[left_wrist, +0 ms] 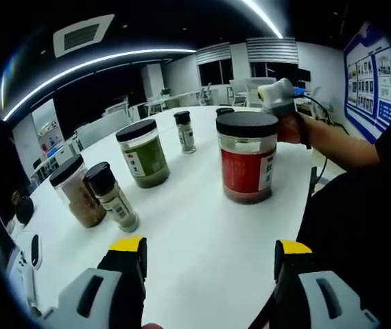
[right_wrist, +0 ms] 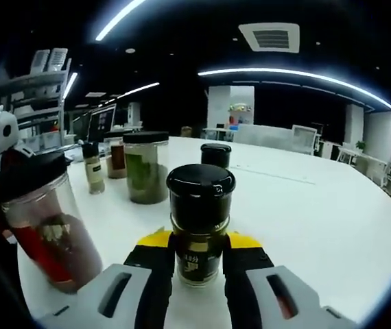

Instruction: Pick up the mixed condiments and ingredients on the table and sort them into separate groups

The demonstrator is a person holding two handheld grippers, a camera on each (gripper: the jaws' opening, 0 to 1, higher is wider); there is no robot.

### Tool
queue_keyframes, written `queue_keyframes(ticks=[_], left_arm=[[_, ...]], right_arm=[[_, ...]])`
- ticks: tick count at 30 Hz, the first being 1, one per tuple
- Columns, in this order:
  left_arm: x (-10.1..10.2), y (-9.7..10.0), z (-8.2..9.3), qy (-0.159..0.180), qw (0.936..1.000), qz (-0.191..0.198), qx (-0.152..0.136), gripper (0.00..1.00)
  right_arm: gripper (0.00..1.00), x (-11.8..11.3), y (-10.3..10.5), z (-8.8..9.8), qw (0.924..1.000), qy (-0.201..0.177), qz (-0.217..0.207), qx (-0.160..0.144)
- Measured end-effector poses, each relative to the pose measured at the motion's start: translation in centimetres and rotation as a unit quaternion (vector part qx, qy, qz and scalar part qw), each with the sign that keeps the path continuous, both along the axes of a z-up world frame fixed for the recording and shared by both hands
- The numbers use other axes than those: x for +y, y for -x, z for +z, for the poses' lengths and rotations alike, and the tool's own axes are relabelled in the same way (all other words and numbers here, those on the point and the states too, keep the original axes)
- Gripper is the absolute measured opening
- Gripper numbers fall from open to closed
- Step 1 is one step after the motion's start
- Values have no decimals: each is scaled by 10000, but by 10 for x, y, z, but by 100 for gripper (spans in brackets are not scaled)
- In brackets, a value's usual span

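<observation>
The right gripper is clamped on a small dark spice bottle standing on the white table. The left gripper hangs above the table with its jaws apart, holding nothing. Nearest to it stand a small black-capped shaker and, touching it, a brown-filled jar. Beyond are a red-labelled jar, a green-filled jar and a small shaker. Behind the table are office desks, chairs, dark windows and ceiling light strips.
</observation>
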State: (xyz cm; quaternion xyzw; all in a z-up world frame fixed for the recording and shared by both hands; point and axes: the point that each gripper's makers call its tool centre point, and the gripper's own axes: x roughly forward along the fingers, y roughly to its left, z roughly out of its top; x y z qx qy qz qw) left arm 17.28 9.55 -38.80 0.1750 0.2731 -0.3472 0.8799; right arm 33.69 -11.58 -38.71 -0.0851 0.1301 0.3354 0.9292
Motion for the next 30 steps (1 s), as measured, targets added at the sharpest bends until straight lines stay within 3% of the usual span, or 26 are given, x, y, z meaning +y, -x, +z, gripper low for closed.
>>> queue_keyframes(ticks=[25, 30], left_arm=[[5, -3, 1, -115, 9999, 74, -68, 76], [10, -8, 4, -164, 9995, 187, -181, 76]], right_arm=[[28, 2, 2, 0, 9999, -67, 120, -62], [28, -2, 3, 10, 9996, -270, 60, -38]])
